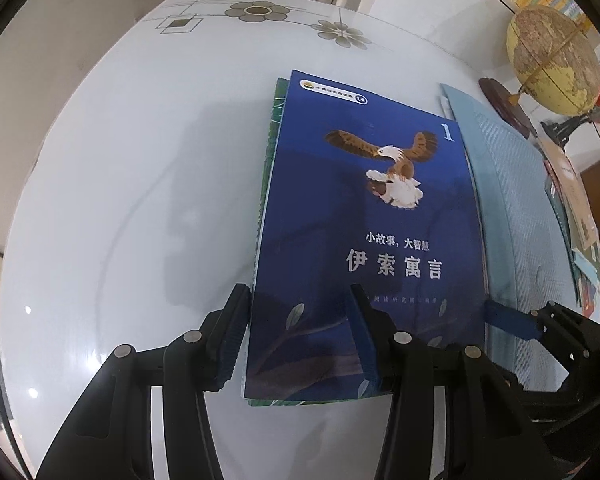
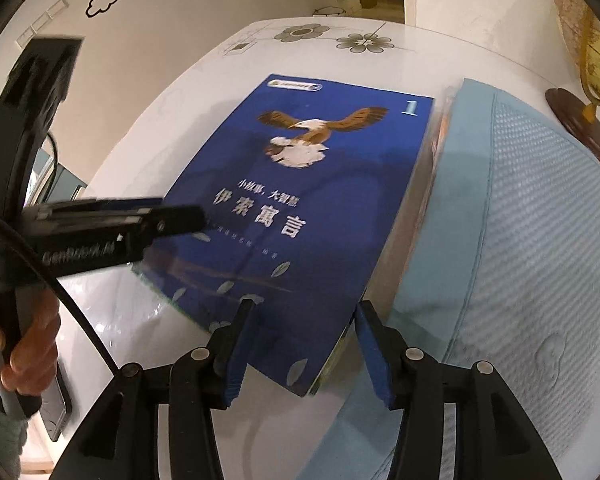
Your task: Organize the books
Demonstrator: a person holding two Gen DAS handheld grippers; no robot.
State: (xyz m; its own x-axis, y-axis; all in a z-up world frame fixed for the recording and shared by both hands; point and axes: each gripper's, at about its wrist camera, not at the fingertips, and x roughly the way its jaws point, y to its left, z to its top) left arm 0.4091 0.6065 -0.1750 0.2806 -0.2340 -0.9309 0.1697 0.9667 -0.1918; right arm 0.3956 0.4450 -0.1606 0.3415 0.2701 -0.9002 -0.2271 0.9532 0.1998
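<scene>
Left wrist view: blue book [image 1: 364,240] with an eagle on the cover lying flat on the white counter [image 1: 120,160], stacked on a green-edged book [image 1: 274,120] that peeks out along its left side. Left gripper [image 1: 300,336] over the near left corner of the blue book, jaws parted, one finger off the left edge and the other above the cover; pads pressing on nothing that can be seen. Light blue textured mat [image 1: 512,208] just right of the stack, a globe [image 1: 552,60] on its stand beyond.

Right wrist view: right gripper [image 2: 304,344] above the near right corner of the same blue book [image 2: 308,200], jaws apart, not clamped on the cover. Mat [image 2: 520,240] alongside on the right. Hand [image 2: 32,344] at far left holding the black handle of the other gripper.
</scene>
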